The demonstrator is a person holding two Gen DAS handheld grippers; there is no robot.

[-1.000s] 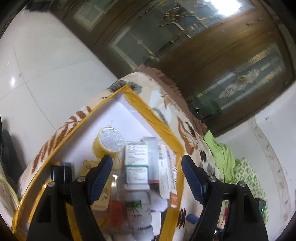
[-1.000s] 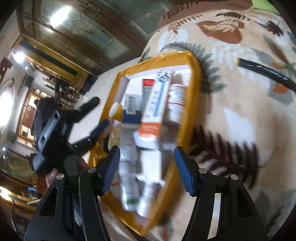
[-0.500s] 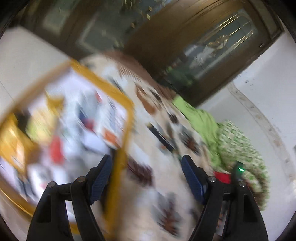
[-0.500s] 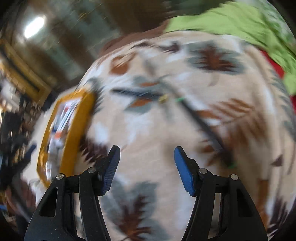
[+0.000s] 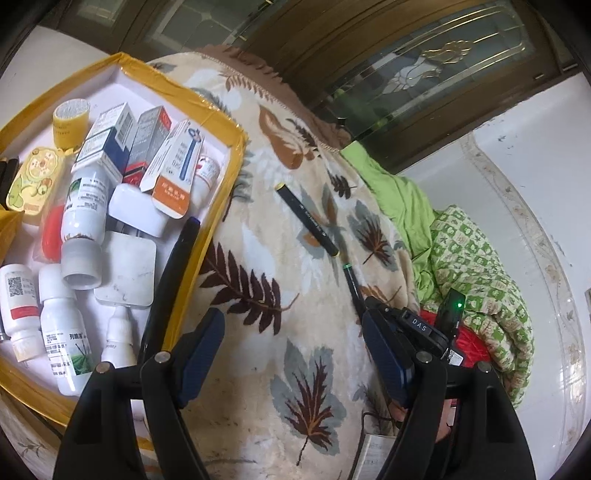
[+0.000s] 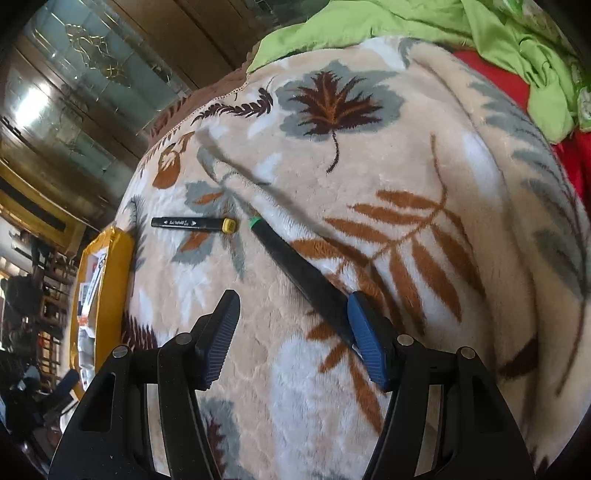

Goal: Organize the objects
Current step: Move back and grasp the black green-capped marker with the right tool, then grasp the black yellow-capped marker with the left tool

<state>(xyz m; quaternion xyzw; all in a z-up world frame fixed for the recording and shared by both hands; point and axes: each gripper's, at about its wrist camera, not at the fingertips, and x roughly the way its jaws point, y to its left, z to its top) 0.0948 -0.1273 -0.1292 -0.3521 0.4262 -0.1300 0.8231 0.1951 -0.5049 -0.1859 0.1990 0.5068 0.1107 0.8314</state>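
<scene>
Left wrist view: the left gripper (image 5: 293,354) hangs over a leaf-patterned blanket (image 5: 295,295) with its jaws wide apart and nothing between them. Beyond its right finger, the right gripper (image 5: 413,328) shows as a black body with a green light. Further out on the blanket lies a black marker with a yellow cap (image 5: 306,218), and just past its near end a second black pen with a green tip (image 5: 352,280) runs toward the right gripper. To the left sits a yellow-edged tray (image 5: 218,206) crowded with white bottles, cartons, a yellow jar and flat white cases; a dark pen (image 5: 173,266) leans over its near rim. In the right wrist view the right gripper (image 6: 291,336) also has its jaws spread and empty; the green-tipped pen (image 6: 295,269) slants across the blanket (image 6: 369,147) with its lower end passing behind the right finger, though whether they touch I cannot tell. The yellow-capped marker (image 6: 192,223) lies just left of the green tip, and the tray (image 6: 107,280) stands at the left edge. Green cloth (image 6: 406,26) is bunched beyond the blanket.
</scene>
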